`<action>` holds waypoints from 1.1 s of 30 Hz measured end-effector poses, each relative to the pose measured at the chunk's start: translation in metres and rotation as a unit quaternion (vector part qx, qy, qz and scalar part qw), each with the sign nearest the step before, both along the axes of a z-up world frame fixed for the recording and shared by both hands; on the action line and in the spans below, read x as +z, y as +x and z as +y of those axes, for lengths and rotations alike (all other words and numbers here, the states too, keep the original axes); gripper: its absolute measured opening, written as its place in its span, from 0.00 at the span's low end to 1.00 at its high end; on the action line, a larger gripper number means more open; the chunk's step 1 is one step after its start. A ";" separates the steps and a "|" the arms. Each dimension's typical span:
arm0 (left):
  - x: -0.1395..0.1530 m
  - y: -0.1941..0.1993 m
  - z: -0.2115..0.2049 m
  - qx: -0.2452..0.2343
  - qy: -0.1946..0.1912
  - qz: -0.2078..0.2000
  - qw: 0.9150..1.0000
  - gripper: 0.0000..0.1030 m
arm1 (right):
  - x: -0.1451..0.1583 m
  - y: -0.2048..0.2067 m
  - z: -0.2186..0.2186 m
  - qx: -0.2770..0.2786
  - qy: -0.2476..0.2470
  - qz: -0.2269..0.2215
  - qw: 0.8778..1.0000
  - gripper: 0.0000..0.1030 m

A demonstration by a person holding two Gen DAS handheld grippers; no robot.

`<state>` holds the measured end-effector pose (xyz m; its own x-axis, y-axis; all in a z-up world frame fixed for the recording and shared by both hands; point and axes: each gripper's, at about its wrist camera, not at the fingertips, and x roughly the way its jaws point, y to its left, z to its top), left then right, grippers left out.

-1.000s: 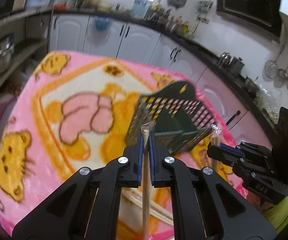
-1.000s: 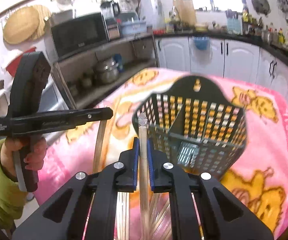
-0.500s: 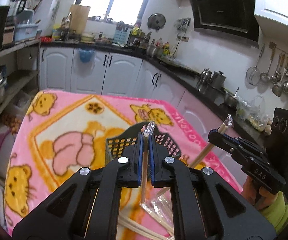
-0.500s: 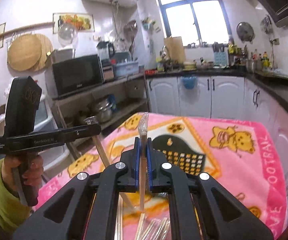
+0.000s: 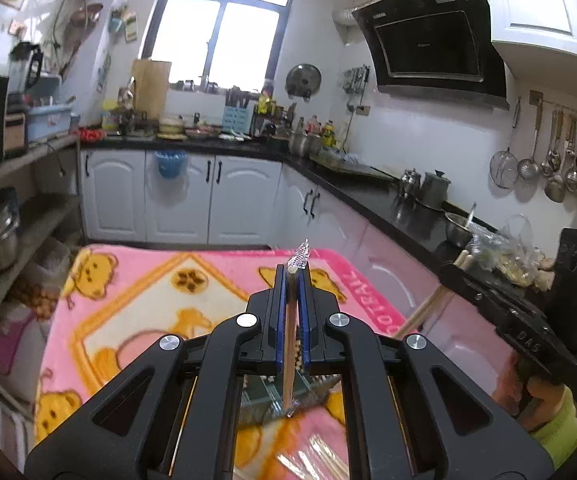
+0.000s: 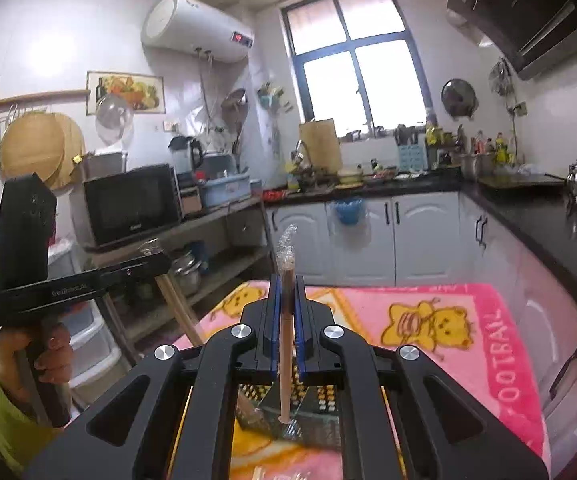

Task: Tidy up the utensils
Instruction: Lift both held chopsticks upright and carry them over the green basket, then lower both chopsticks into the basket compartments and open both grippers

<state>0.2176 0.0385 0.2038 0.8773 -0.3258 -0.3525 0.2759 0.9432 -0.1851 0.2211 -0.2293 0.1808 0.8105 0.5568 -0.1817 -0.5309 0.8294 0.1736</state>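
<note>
- The left gripper (image 5: 293,280) has its black jaws with blue pads closed narrow on a pair of pale wooden chopsticks in a clear plastic sleeve (image 5: 289,356); the twisted end of the sleeve pokes out past the fingertips, and the stick runs down between the fingers.
- The lower tip of that left-held pair hangs over the dark green perforated plastic utensil basket (image 5: 272,394), seen between the gripper's arms; whether it touches the basket cannot be told.
- The right gripper (image 6: 287,286) is likewise clamped narrow on a second sleeve-wrapped wooden chopstick pair (image 6: 285,356), held upright with its crinkled plastic top above the fingertips.
- Its bottom end reaches down into the basket (image 6: 320,396), beside the central divider; which compartment is unclear.
- In the right wrist view the left gripper shows at the left, held by a hand (image 6: 44,354) in a yellow-green sleeve, its chopsticks slanting down toward the basket.
- The basket sits on a pink plush blanket with yellow bear cartoons (image 5: 136,288) covering the table.
- More wrapped chopsticks (image 5: 320,460) lie loose on the blanket just in front of the basket.
- Around the table: white kitchen cabinets (image 5: 180,196) and a black countertop (image 6: 528,208).
</note>
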 end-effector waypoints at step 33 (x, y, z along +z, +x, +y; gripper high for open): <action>-0.066 0.046 0.000 0.076 0.040 0.018 0.996 0.03 | -0.044 0.051 0.012 -0.057 -0.004 0.019 0.998 0.06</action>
<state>0.2633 0.0380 0.1381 0.9004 -0.1599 -0.4045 0.1232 0.9857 -0.1154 0.2717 -0.2169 0.1366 0.8607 0.4605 -0.2173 -0.4271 0.8852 0.1843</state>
